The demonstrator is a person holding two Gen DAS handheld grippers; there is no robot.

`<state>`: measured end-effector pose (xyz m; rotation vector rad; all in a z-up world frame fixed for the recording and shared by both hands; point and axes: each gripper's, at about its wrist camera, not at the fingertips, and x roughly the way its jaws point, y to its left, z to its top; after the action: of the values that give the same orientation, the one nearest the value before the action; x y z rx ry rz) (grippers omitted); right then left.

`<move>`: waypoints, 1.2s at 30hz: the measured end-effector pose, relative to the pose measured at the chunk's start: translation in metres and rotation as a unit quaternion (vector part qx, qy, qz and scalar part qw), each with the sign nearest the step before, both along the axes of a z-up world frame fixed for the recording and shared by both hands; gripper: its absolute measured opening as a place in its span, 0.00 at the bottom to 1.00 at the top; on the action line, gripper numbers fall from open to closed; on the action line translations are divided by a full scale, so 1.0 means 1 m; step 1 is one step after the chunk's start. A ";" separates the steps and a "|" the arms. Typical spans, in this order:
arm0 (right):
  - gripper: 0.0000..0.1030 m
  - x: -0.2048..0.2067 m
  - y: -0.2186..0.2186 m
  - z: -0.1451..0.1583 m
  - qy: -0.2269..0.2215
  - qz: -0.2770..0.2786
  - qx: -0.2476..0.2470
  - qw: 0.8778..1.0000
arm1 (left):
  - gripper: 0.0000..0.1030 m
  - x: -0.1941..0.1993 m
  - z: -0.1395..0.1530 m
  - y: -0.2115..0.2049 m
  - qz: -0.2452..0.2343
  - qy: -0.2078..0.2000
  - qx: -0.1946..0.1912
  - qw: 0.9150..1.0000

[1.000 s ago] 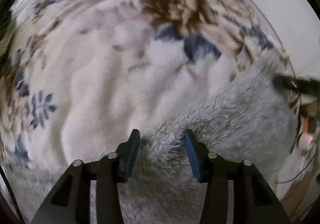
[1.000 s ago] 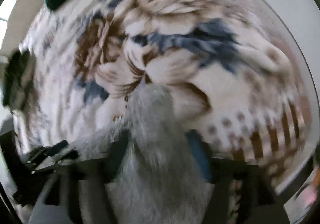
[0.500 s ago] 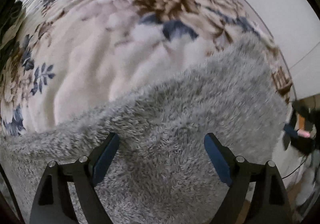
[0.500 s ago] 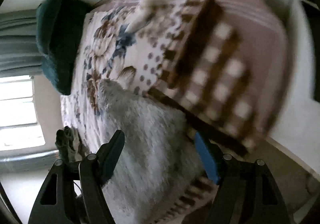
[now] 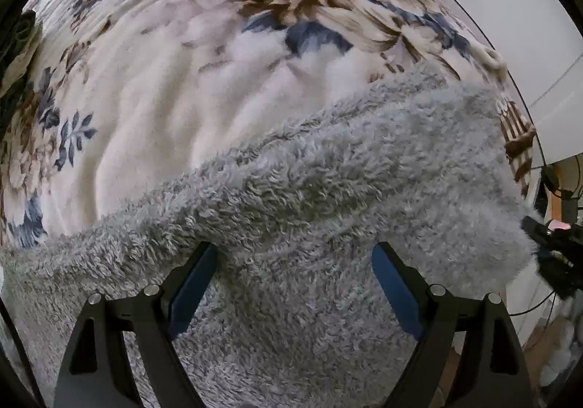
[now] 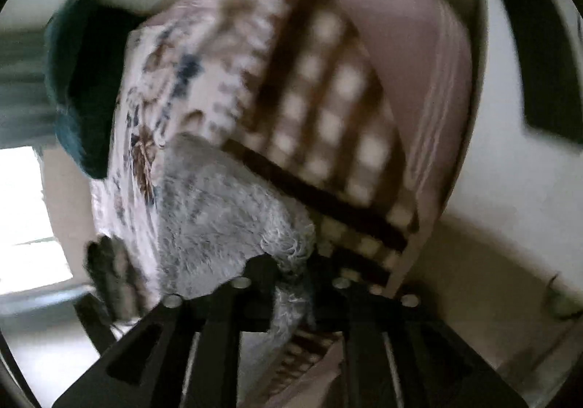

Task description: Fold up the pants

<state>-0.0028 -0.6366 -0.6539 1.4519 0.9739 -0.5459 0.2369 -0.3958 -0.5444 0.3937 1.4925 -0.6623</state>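
Now left gripper (image 5: 294, 276) let go, jaws wide over pants (image 5: 328, 196) | right gripper (image 6: 291, 275) closing on pants at blanket (image 5: 153, 87) edge | refold grab starting

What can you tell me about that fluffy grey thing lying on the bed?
The grey pants look like thick, curly fleece, lying spread and rumpled on the flowered blanket. The left gripper stands open right above them. At the bed's edge the right gripper is closing with a tuft of the fleece between its jaws.

Pants (image 5: 328, 189) on blanket (image 5: 164, 80), pillow (image 6: 76, 80) behind.
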 end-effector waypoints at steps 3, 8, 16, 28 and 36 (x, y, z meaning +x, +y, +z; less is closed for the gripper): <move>0.62 -0.020 0.001 0.001 -0.025 -0.027 -0.009 0.999 | 0.84 -0.003 0.002 0.007 -0.001 -0.002 -0.001 1.000; 0.66 -0.025 0.024 -0.014 -0.090 -0.019 0.026 0.995 | 0.84 0.001 -0.005 0.020 0.008 0.009 -0.001 1.000; 0.66 0.027 0.052 -0.045 -0.155 0.012 0.034 0.987 | 0.84 0.007 -0.013 0.033 0.024 0.016 0.004 1.000; 0.64 0.029 0.038 -0.025 -0.082 0.013 0.001 0.997 | 0.84 0.021 0.012 0.036 0.027 -0.019 0.003 0.999; 0.64 0.096 0.008 0.062 0.008 0.156 -0.158 0.975 | 0.84 0.054 0.014 0.044 0.056 -0.037 0.000 0.998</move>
<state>0.0931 -0.6291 -0.5915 0.9910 1.0509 -0.4567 0.2911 -0.3513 -0.5305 0.3281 1.4337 -0.5527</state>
